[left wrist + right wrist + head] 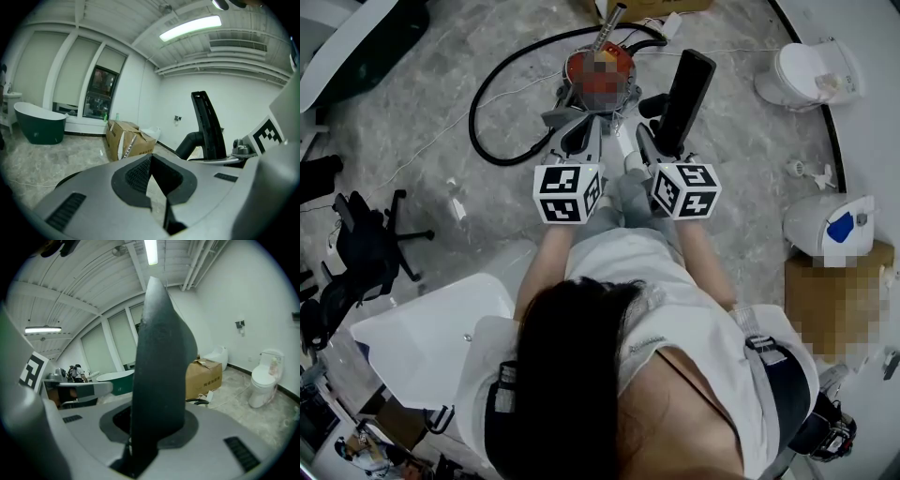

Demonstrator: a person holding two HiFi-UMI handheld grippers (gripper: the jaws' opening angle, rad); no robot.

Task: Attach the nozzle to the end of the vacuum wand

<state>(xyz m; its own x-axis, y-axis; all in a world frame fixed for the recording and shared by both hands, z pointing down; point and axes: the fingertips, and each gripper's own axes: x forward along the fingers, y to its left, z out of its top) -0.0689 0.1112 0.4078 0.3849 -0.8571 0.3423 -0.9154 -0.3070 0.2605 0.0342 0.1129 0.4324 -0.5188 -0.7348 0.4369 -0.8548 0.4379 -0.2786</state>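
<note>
In the head view the long black nozzle (684, 89) stands up from my right gripper (661, 141), which is shut on its lower end. The right gripper view shows the nozzle (161, 357) clamped upright between that gripper's (150, 427) jaws. My left gripper (575, 131) sits just left of it, shut, with nothing between its jaws (157, 187). From there the nozzle (208, 126) shows at the right. The red-bodied vacuum (600, 70) lies on the floor ahead of both grippers, with a black hose (487, 122) looping left and a metal wand (612, 19) rising behind it.
A toilet (811, 75) stands at the far right, a white and blue appliance (834, 225) on a cardboard box (834, 300) nearer. Another box (126, 140) and a dark green bathtub (37, 124) lie ahead. An office chair (366, 244) stands at the left.
</note>
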